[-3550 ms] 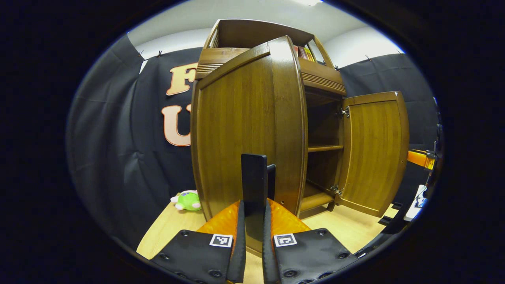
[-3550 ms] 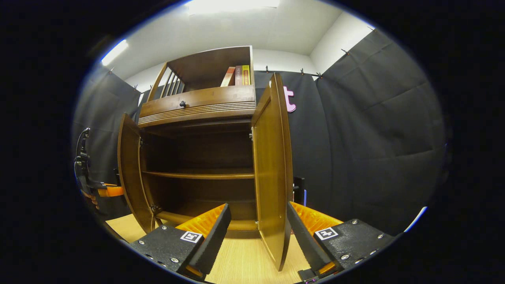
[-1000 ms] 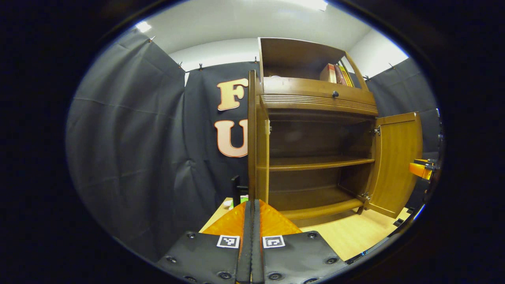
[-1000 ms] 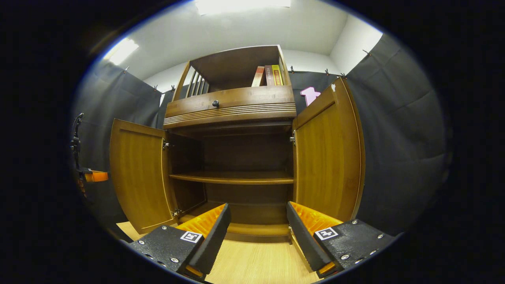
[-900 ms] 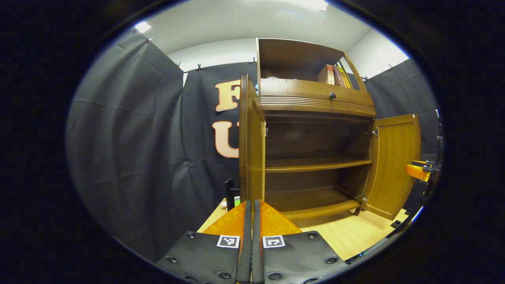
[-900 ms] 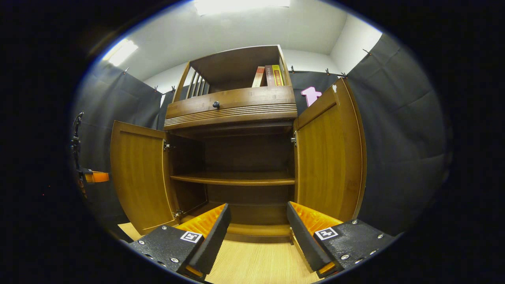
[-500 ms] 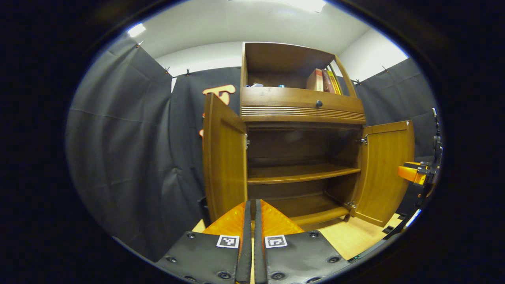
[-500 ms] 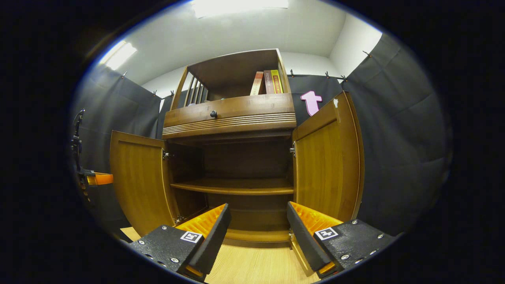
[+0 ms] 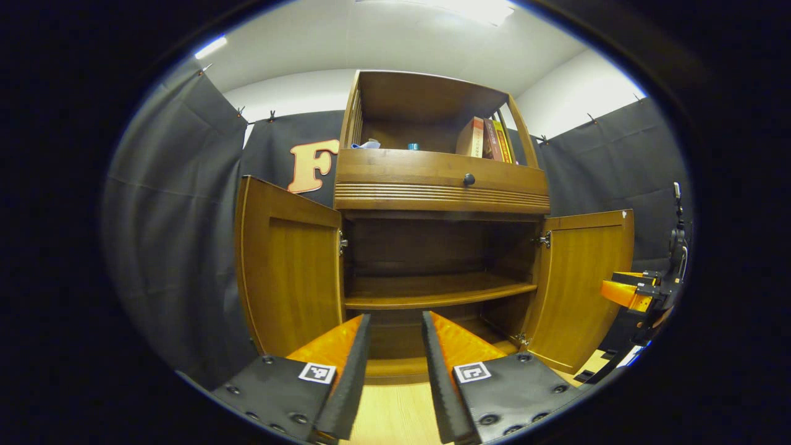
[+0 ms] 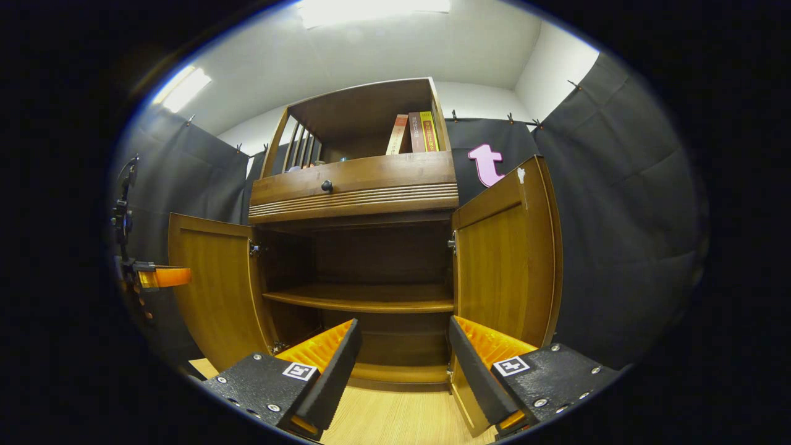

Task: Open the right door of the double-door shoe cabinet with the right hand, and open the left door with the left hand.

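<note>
The brown wooden shoe cabinet [image 9: 440, 185] stands with both lower doors swung wide. In the left gripper view the left door [image 9: 287, 266] hangs open at the left and the right door [image 9: 584, 281] at the right. My left gripper [image 9: 395, 318] is open in front of the lower compartment, touching nothing. In the right gripper view my right gripper [image 10: 405, 322] is also open, and its right finger sits close to the right door [image 10: 507, 272]. The left door [image 10: 213, 290] shows with the left gripper's orange finger [image 10: 164, 276] beside it.
Inside the cabinet, a bare shelf [image 9: 432, 290] spans the compartment. Above it is a drawer with a dark knob [image 9: 468, 180], and books [image 9: 485, 137] stand in the top niche. The floor [image 10: 395, 420] is light wood. Black cloth walls close in on both sides.
My left gripper was shut and has now opened. It has turned to face the cabinet front, and the left door has swung wide. The right gripper has barely moved.
</note>
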